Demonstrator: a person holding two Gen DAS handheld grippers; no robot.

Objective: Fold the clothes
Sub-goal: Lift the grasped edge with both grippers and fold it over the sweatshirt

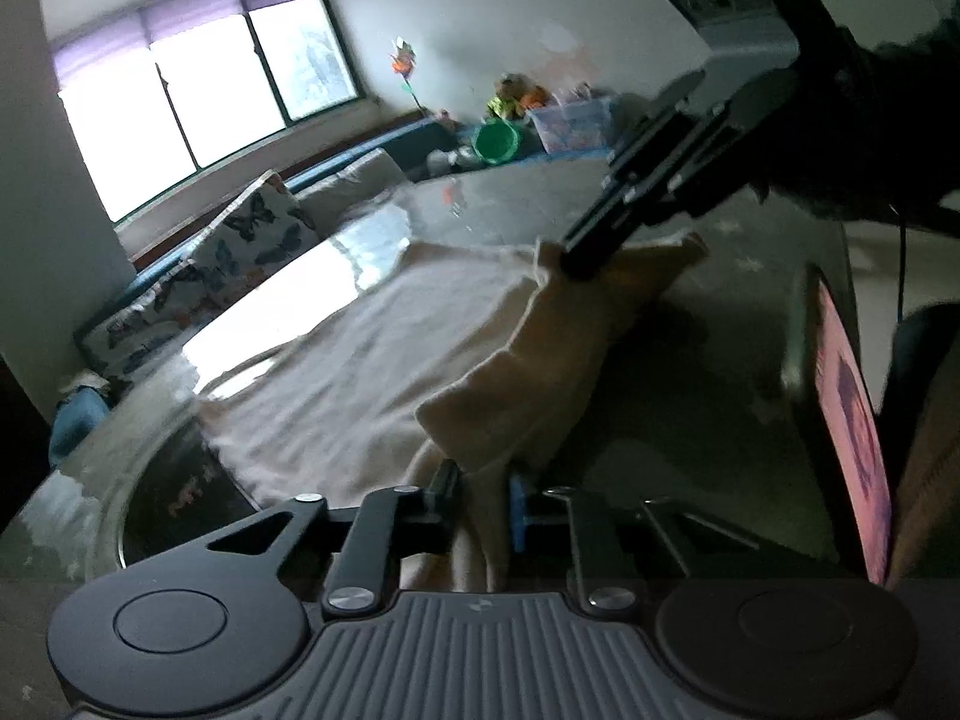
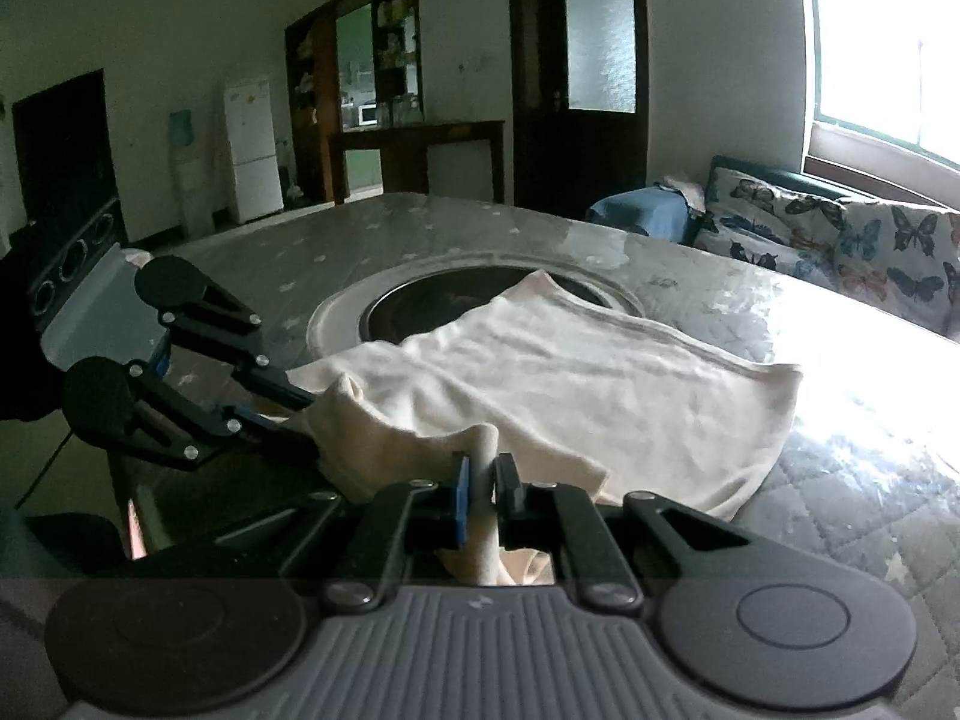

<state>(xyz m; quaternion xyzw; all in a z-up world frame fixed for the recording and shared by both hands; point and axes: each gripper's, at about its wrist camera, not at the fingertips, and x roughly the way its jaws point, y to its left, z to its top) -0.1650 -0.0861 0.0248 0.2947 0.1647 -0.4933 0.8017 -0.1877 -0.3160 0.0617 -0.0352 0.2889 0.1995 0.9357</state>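
Observation:
A cream garment [image 1: 360,360] lies spread on the glossy table [image 1: 510,204], its near edge lifted. My left gripper [image 1: 483,495] is shut on a fold of that edge. My right gripper [image 1: 576,261], further along the same edge, pinches a raised corner. In the right wrist view the garment [image 2: 570,372] stretches away flat, partly over a round dark recess [image 2: 432,306]. There my right gripper [image 2: 480,480] is shut on a bunched fold, and my left gripper [image 2: 312,420] holds the cloth just to its left.
The table [image 2: 420,228] has a quilted cover under clear plastic. A sofa with butterfly cushions [image 2: 840,228] runs along the window side. A screen glowing pink [image 1: 852,420] stands at the table's near right edge. A green tub [image 1: 495,141] and a plastic box [image 1: 570,120] sit beyond the table.

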